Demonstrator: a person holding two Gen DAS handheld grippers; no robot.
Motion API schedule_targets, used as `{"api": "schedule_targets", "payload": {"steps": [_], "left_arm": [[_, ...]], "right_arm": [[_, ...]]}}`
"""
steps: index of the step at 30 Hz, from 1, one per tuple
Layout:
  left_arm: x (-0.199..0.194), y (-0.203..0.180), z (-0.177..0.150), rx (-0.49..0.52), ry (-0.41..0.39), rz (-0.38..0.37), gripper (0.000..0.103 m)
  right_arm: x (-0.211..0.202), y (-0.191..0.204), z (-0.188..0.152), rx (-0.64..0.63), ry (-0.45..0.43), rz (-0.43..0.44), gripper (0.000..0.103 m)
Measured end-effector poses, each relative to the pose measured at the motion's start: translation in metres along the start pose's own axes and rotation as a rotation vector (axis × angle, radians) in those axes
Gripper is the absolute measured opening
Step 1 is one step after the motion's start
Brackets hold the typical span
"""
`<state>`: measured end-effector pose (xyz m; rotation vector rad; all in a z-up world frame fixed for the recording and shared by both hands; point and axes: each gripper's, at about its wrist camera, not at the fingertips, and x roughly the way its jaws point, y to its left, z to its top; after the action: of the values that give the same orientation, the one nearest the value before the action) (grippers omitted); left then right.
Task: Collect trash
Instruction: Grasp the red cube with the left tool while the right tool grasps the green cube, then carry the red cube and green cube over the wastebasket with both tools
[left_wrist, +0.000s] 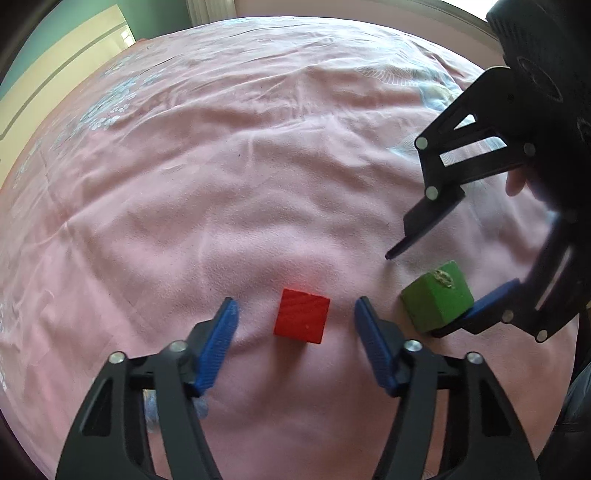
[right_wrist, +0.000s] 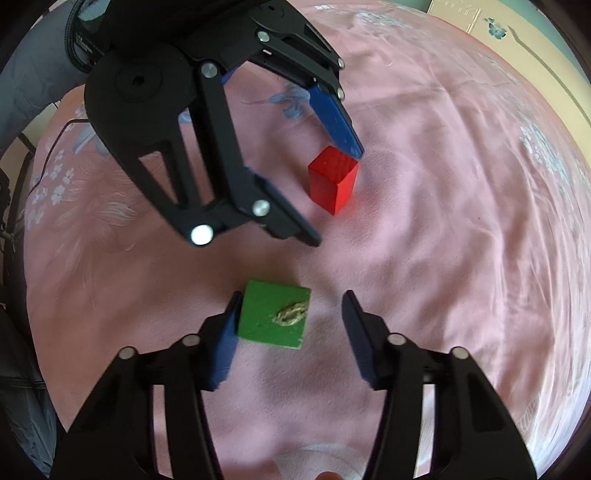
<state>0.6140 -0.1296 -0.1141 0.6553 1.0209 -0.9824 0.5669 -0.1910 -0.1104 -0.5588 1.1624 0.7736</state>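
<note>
Upright red block (right_wrist: 333, 179) between open jaws

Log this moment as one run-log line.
left gripper: open, straddling red block | right gripper: open, around green block, one pad touching | brown scrap on green block | surface: pink bedsheet

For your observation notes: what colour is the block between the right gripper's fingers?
Green, with a brownish scrap on top; the right wrist view shows it best.

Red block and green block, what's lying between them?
Left wrist view: one blue finger of the left gripper stands between red block and green block.
</note>
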Motion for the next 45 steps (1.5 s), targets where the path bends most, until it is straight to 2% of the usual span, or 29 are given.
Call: {"api": "schedule_targets", "payload": {"steps": [1,2,4,6,14,19,29,45], "left_arm": [[0.0,0.0,0.0,-0.003,-0.008,0.009,0.053],[0.0,0.0,0.0,-0.001,-0.017,0.008,0.048],[0.0,-0.001,-0.001,0.007,-0.021,0.008,0.028],[0.001,-0.002,-0.001,0.015,-0.017,0.011,0.022],[-0.007,-0.011,-0.006,0.029,-0.014,0.012,0.022],[-0.026,-0.026,-0.013,0.064,-0.015,0.015,0.022],[-0.072,-0.076,-0.044,0.148,0.036,0.024,0.022],[-0.13,-0.154,-0.081,0.182,0.084,0.024,0.022]], "right_arm": [[0.001,0.0,0.001,-0.004,-0.001,0.0,0.044],[0.001,0.0,0.001,-0.005,-0.006,0.004,0.038],[0.002,0.001,0.001,-0.01,-0.008,0.008,0.032],[0.002,0.001,0.003,-0.013,-0.004,0.004,0.032],[-0.002,0.005,0.001,-0.021,0.024,-0.012,0.031],[-0.015,0.017,-0.006,-0.04,0.044,-0.011,0.031],[-0.051,0.044,-0.018,-0.05,0.048,-0.021,0.031],[-0.112,0.117,-0.048,-0.085,0.04,-0.053,0.031]]}}
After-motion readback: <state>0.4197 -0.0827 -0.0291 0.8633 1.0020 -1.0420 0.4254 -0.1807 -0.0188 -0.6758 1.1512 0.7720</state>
